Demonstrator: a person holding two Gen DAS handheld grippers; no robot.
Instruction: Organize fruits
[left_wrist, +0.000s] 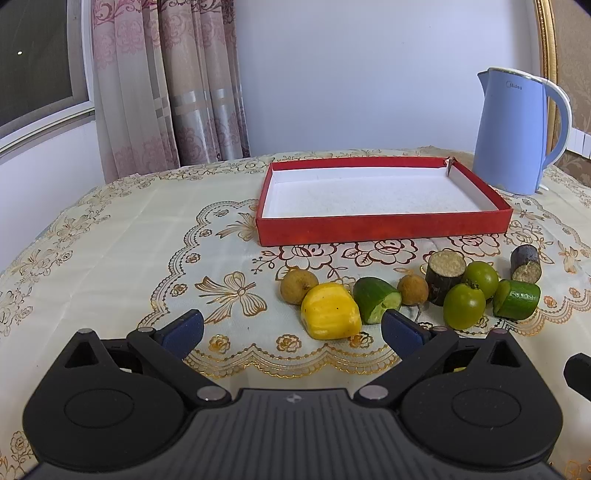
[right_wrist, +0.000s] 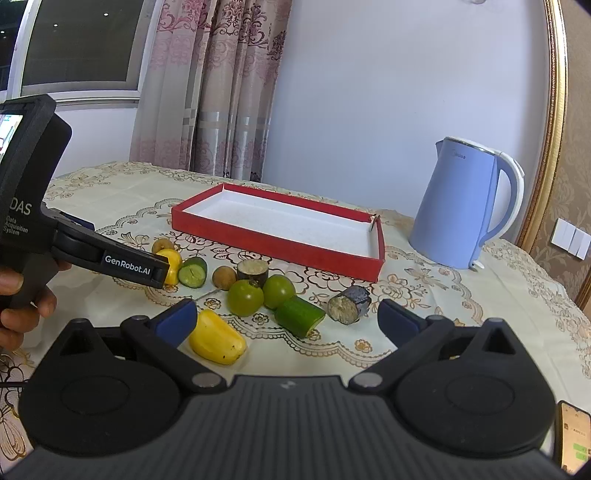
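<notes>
A shallow red box (left_wrist: 384, 229) with a white, empty floor lies on the tablecloth. In front of it is a row of produce: a longan (left_wrist: 297, 286), a yellow fruit (left_wrist: 330, 312), a cucumber piece (left_wrist: 376, 300), dark cane pieces (left_wrist: 445, 275) and green tomatoes (left_wrist: 464, 306). My left gripper (left_wrist: 291, 328) is open, and the yellow fruit lies just ahead between its fingers. My right gripper (right_wrist: 288, 321) is open too. A second yellow fruit (right_wrist: 216, 338) lies by its left finger, with a cucumber piece (right_wrist: 299, 315) and a cane piece (right_wrist: 349, 304) ahead.
A blue electric kettle (right_wrist: 458, 210) stands right of the red box (right_wrist: 277, 243). A hand (right_wrist: 22, 295) holds the left tool at the left edge. A phone (right_wrist: 572, 435) lies at the lower right. Curtains and a window are behind the table.
</notes>
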